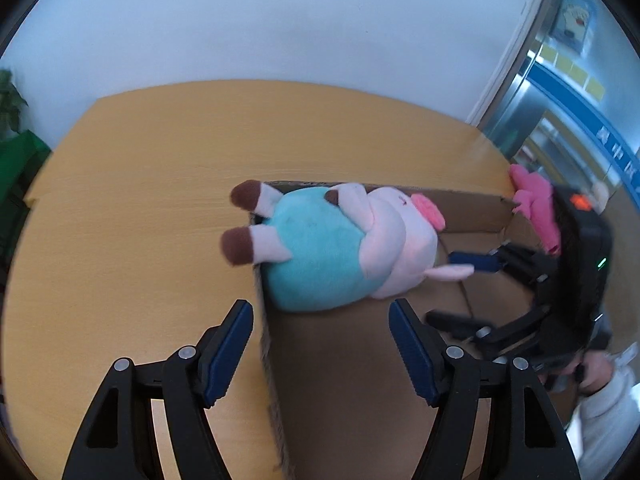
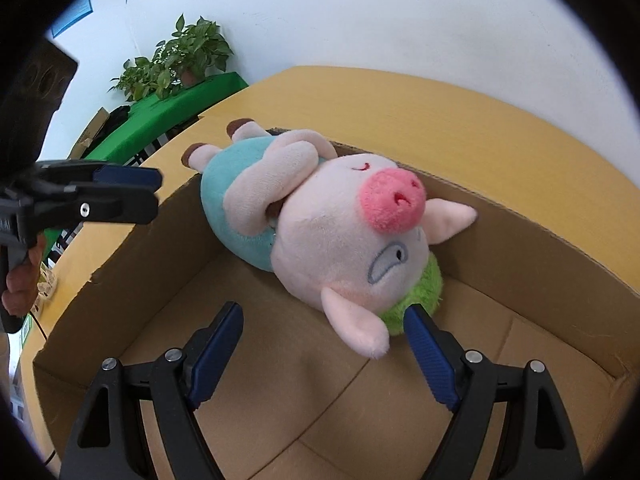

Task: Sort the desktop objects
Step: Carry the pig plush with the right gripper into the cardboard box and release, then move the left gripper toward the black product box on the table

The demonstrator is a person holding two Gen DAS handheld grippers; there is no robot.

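Right wrist view: your grippers (image 2: 322,350) (image 1: 320,346) both gape empty; pig (image 2: 344,240) lies in the box (image 2: 540,248), so lift straight clear.

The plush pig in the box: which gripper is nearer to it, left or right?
Right. The right gripper hangs open inside the cardboard box, just short of the plush pig. The left gripper straddles the box's side wall, open, short of the pig's body.

Plush pig (image 2: 336,236) fills box's (image 2: 520,248) far end, near floor seemingly free
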